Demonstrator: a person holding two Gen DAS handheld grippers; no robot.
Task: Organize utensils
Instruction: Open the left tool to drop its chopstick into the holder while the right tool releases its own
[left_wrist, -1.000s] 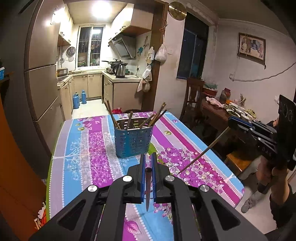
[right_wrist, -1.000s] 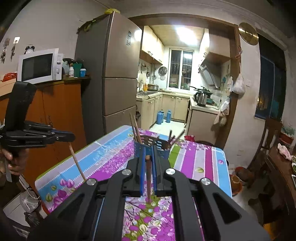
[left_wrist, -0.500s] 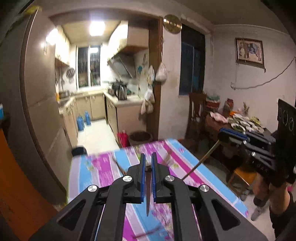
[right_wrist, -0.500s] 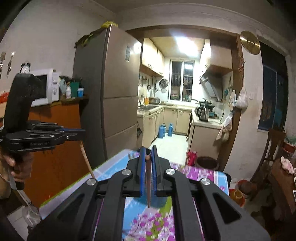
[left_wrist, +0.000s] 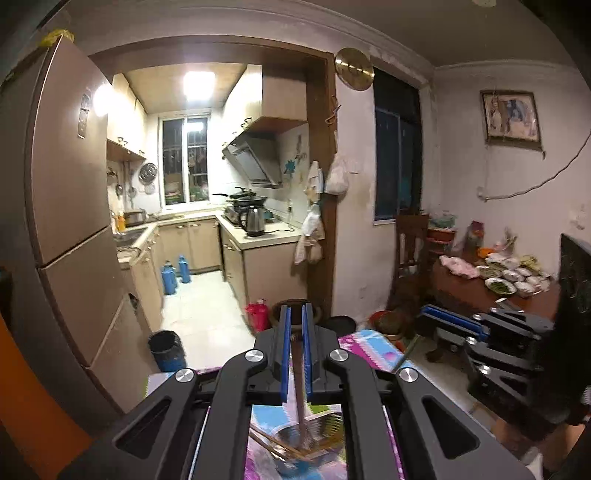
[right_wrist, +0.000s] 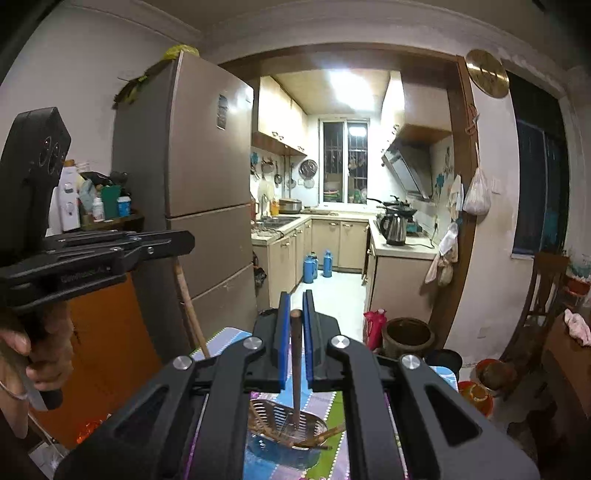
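My left gripper is shut on a brown chopstick that hangs down to the blue utensil basket below it. My right gripper is shut on another brown chopstick whose lower end is inside the basket, which holds several chopsticks. Each gripper shows in the other's view: the right one at right, the left one at left with its chopstick hanging below.
The basket stands on a table with a flowered purple and blue cloth. A tall brown fridge and an orange cabinet stand left. A dark table with dishes and a chair stand right.
Both grippers have risen and moved over the basket, so it now lies right below them. Each chopstick now points down into it. Both stay shut.
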